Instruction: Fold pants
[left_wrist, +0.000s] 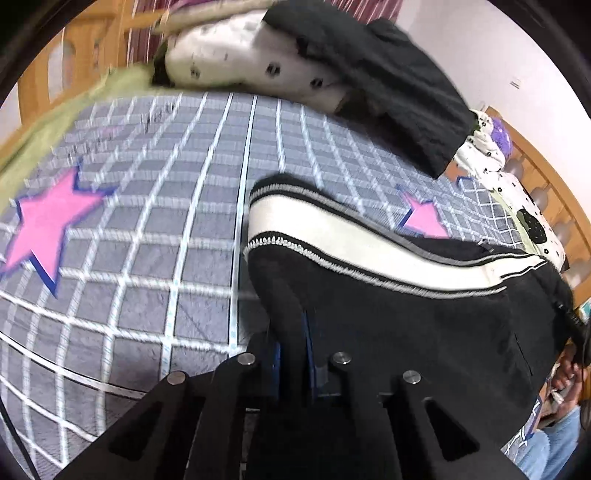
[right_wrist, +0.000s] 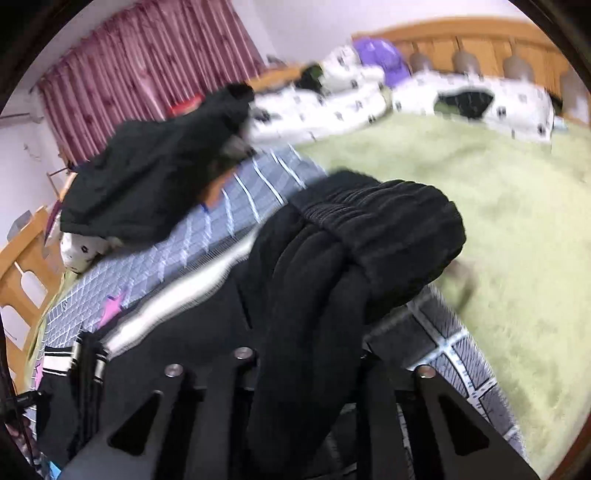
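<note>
The pants (left_wrist: 388, 314) are black with a broad white side stripe edged in thin lines, and they hang lifted over the bed. My left gripper (left_wrist: 293, 339) is shut on their black fabric, with its blue pads (left_wrist: 308, 350) pressed close on either side of a fold. In the right wrist view the gathered elastic waistband (right_wrist: 373, 221) bulges up in front of the camera. My right gripper (right_wrist: 310, 354) is shut on this bunched part of the pants (right_wrist: 303, 295); the cloth hides its fingertips.
A grey grid bedcover (left_wrist: 147, 240) with pink stars (left_wrist: 44, 225) lies under the pants, beside a green blanket (right_wrist: 498, 221). Another black garment (right_wrist: 155, 184) lies over white patterned bedding (right_wrist: 369, 103). A wooden headboard (right_wrist: 480, 40) and a red curtain (right_wrist: 147, 62) stand behind.
</note>
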